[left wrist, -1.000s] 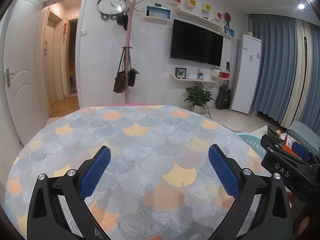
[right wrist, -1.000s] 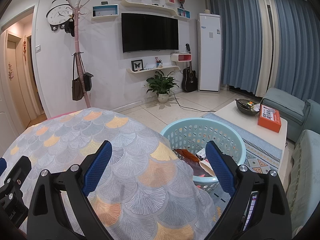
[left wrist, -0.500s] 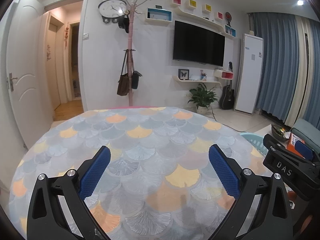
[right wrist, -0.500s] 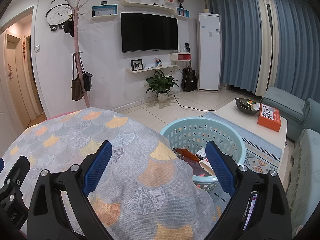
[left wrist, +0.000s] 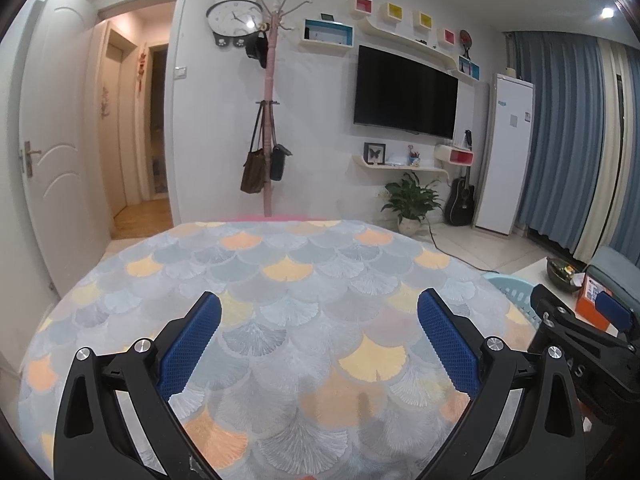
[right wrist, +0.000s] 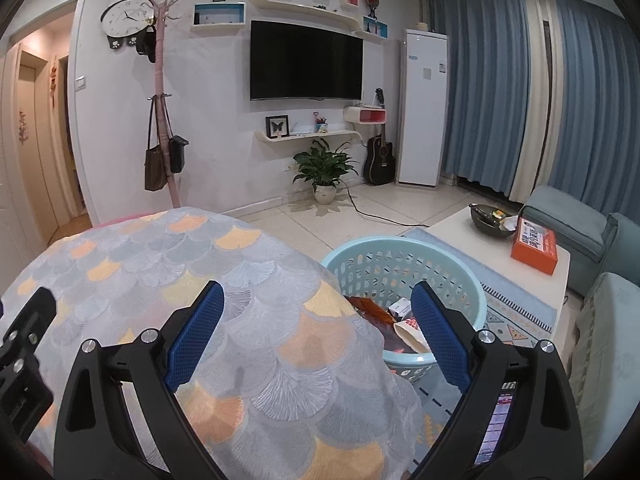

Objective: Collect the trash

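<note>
L wrist view: left hand-held gripper [left wrist: 318,312] spread wide, nothing between its 2 blue pads [left wrist: 188,346], held over round bench [left wrist: 280,280] w/ scale-pattern cloth in grey, orange, yellow. Nothing lying on the cloth in this view. At right edge, right hand-held gripper [left wrist: 588,332] partly seen from the side, just beside bench rim; can't tell its opening from here. Sliver of 1 light-blue basket [left wrist: 510,286] behind it. On far wall: 1 TV [left wrist: 404,94], 1 clock [left wrist: 236,20], 1 pink coat rack [left wrist: 270,120] w/ 2 bags hanging. 1 potted plant [left wrist: 412,204], 1 guitar [left wrist: 462,198] on floor.

R wrist view: right hand-held gripper [right wrist: 318,312] also spread wide, 2 blue pads [right wrist: 196,336], holding nothing, above the bench's right edge [right wrist: 256,280]. 1 light-blue basket [right wrist: 400,252] on floor just beside bench, partly behind right finger. Trash [right wrist: 394,318] inside basket: approx 3 pieces visible — orange-brown wrapper, small white carton, white-red packet; exact count unclear, partly hidden. Left hand-held gripper's black frame [right wrist: 22,356] at left edge. 1 white coffee table [right wrist: 472,240] beyond basket, carrying 1 orange box [right wrist: 534,244] and 1 dark bowl [right wrist: 490,218]. Grey-blue sofa [right wrist: 568,224] at right.
</note>
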A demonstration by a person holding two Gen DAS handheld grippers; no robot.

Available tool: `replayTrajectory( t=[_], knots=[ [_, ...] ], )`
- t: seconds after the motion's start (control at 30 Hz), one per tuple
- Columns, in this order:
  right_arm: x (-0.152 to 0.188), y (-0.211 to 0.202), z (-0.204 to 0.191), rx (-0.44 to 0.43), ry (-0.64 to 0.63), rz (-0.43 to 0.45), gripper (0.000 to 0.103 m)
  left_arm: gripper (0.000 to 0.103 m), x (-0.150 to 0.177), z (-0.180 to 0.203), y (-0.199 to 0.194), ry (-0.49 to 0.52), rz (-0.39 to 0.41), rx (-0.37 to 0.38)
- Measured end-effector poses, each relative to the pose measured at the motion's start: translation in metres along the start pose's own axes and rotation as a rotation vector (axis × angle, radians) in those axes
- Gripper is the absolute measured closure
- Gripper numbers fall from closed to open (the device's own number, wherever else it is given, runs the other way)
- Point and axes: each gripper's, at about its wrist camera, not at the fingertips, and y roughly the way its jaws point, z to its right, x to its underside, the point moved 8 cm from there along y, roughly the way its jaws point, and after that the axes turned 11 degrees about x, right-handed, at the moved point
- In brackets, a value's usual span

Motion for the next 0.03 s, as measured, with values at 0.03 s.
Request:
replayTrajectory(
  t=[0.03],
  knots=[
    [0.0002, -0.0026, 0.0003, -0.01, 0.003, -0.005, 0.013, 0.008, -0.0015, 0.0011, -0.0004, 0.002, 0.001, 0.0]
  ],
)
